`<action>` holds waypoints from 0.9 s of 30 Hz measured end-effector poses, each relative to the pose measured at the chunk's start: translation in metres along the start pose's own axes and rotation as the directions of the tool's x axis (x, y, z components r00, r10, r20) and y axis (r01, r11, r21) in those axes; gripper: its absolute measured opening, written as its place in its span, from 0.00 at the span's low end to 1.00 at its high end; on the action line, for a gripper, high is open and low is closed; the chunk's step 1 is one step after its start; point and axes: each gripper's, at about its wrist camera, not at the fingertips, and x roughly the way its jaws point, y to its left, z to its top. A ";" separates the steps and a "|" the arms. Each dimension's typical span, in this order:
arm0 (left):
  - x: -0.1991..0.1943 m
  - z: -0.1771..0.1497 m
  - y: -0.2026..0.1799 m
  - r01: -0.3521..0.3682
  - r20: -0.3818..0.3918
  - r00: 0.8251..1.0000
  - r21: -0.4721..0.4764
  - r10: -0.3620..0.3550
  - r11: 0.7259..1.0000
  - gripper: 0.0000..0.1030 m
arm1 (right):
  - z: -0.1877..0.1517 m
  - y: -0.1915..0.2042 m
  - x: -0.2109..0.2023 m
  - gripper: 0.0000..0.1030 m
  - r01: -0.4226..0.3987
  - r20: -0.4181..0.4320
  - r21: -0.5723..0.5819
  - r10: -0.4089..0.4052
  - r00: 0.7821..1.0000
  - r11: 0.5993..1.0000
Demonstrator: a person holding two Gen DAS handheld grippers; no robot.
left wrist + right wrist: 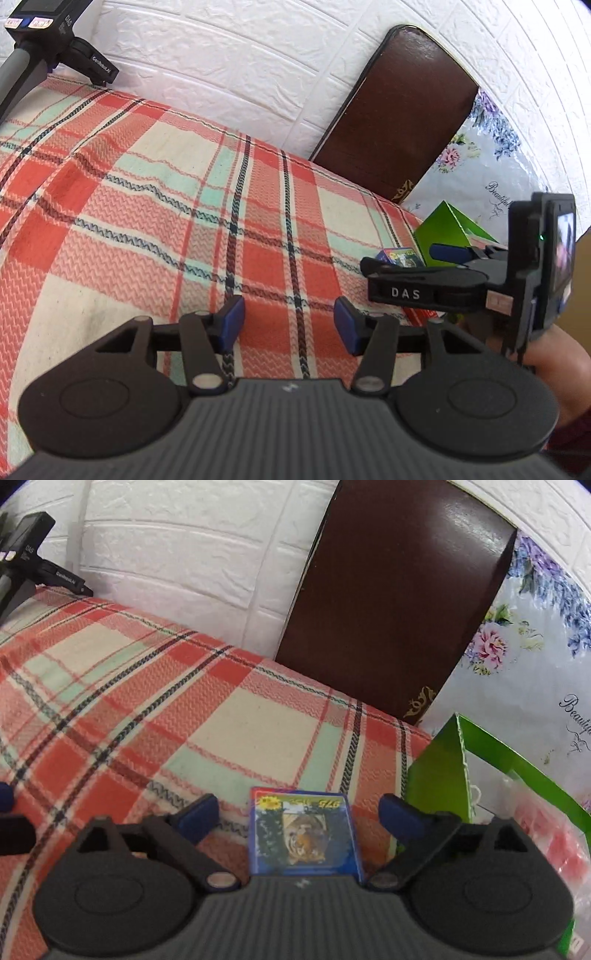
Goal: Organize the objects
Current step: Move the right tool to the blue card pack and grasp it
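A small blue rectangular card box printed with a tiger (304, 836) lay flat on the red, cream and mint plaid bed cover (147, 701), near the right edge of the bed. The right gripper (299, 812) hovered directly over it with its blue-padded fingers (197, 816) spread wide, one on each side of the box and neither touching it; it held nothing. In the left wrist view the same box (399, 256) showed just beyond the right gripper's black body, beside an open bright-green paper bag (450, 232).

The left gripper (290, 325) pointed down at bare plaid cloth to the left, its fingers (232, 323) about half open with nothing between them.

The green bag (443, 771) stood just right of the box, with a clear plastic pouch showing red contents (546, 834) near it. A dark brown glossy headboard panel (388, 609) leaned against the white embossed brick-pattern wall (184, 554) at the far side, next to a floral-printed pillow (517, 657). A black device on a stand (22, 554) sat at the far left corner of the bed.

The box looked light and stiff, probably thin card with a smooth printed skin, so it might slip or dent under hard pressure. Taking it across its two long side edges, at mid-length, seemed the surest hold; the soft bedding beneath would likely give a little as the fingers came down around it.
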 end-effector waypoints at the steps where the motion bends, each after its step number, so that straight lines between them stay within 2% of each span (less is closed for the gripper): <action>1: -0.001 0.000 0.002 0.007 -0.002 1.000 -0.006 -0.007 1.000 0.54 | 0.001 0.000 -0.002 0.86 -0.016 -0.008 0.013 0.016 1.000 1.000; 2: -0.003 0.000 0.003 0.013 -0.005 1.000 -0.014 -0.013 1.000 0.54 | 0.001 0.000 -0.006 0.79 -0.021 -0.012 0.016 0.021 1.000 1.000; 3: -0.003 0.000 0.005 0.019 -0.009 1.000 -0.023 -0.020 1.000 0.54 | -0.003 0.002 -0.011 0.66 -0.028 -0.004 -0.003 0.028 1.000 1.000; 4: -0.005 0.000 0.006 0.024 -0.013 1.000 -0.031 -0.025 0.999 0.54 | -0.007 0.003 -0.018 0.51 -0.069 -0.001 -0.011 0.069 0.998 0.998; 8: -0.012 -0.003 0.008 0.031 -0.034 0.999 -0.054 -0.033 0.998 0.54 | -0.033 0.028 -0.057 0.40 -0.129 0.053 -0.099 0.135 0.989 0.987; 9: -0.014 -0.004 0.007 0.029 -0.040 0.999 -0.054 -0.031 0.998 0.54 | -0.041 0.034 -0.066 0.27 -0.190 0.040 -0.101 0.195 0.980 0.977; 10: -0.017 -0.006 0.006 0.025 -0.047 0.998 -0.052 -0.028 0.998 0.54 | -0.048 0.039 -0.076 0.23 -0.243 0.037 -0.076 0.246 0.969 0.967; 11: -0.019 -0.007 0.006 0.021 -0.053 0.998 -0.050 -0.024 0.999 0.54 | -0.058 0.048 -0.087 0.23 -0.252 0.055 -0.079 0.257 0.965 0.964; 13: -0.024 -0.010 0.004 0.015 -0.063 0.998 -0.044 -0.018 0.999 0.54 | -0.071 0.062 -0.106 0.32 -0.232 0.101 -0.148 0.248 0.963 0.961; 14: -0.025 -0.012 0.003 0.010 -0.069 0.998 -0.041 -0.013 0.999 0.54 | -0.072 0.063 -0.112 0.45 -0.229 0.125 -0.168 0.251 0.960 0.959; 15: -0.026 -0.012 0.003 0.004 -0.074 0.997 -0.042 -0.007 0.999 0.54 | -0.070 0.063 -0.115 0.52 -0.213 0.148 -0.173 0.239 0.960 0.962; 17: -0.029 -0.013 0.003 -0.005 -0.078 0.997 -0.054 0.001 0.999 0.54 | -0.050 0.052 -0.108 0.52 -0.176 0.152 -0.146 0.198 0.968 0.973; 19: -0.032 -0.013 0.004 -0.003 -0.074 0.997 -0.070 -0.002 0.998 0.54 | -0.020 0.030 -0.092 0.58 -0.151 0.134 -0.077 0.160 0.978 0.986; 20: -0.033 -0.013 0.004 -0.006 -0.071 0.997 -0.074 0.001 0.997 0.55 | -0.004 0.018 -0.078 0.64 -0.150 0.087 -0.045 0.153 0.984 0.988; 21: -0.034 -0.013 0.005 -0.012 -0.070 0.998 -0.077 0.006 0.997 0.55 | 0.012 0.006 -0.062 0.64 -0.157 0.021 -0.010 0.157 0.987 0.988; 23: -0.035 -0.014 0.007 -0.015 -0.074 0.997 -0.086 0.009 0.996 0.55 | 0.034 -0.014 -0.035 0.66 -0.131 -0.056 0.069 0.135 0.989 0.989; 24: -0.035 -0.015 0.010 -0.013 -0.077 0.997 -0.092 0.006 0.996 0.55 | 0.043 -0.022 -0.022 0.72 -0.139 -0.106 0.086 0.148 0.983 0.987; 26: -0.036 -0.014 0.013 -0.003 -0.081 0.997 -0.101 -0.005 0.995 0.55 | 0.051 -0.026 -0.001 0.79 -0.182 -0.210 0.090 0.197 0.957 0.979; 27: -0.036 -0.014 0.014 0.000 -0.080 0.997 -0.106 -0.008 0.994 0.55 | 0.053 -0.023 0.002 0.81 -0.165 -0.226 0.057 0.173 0.959 0.985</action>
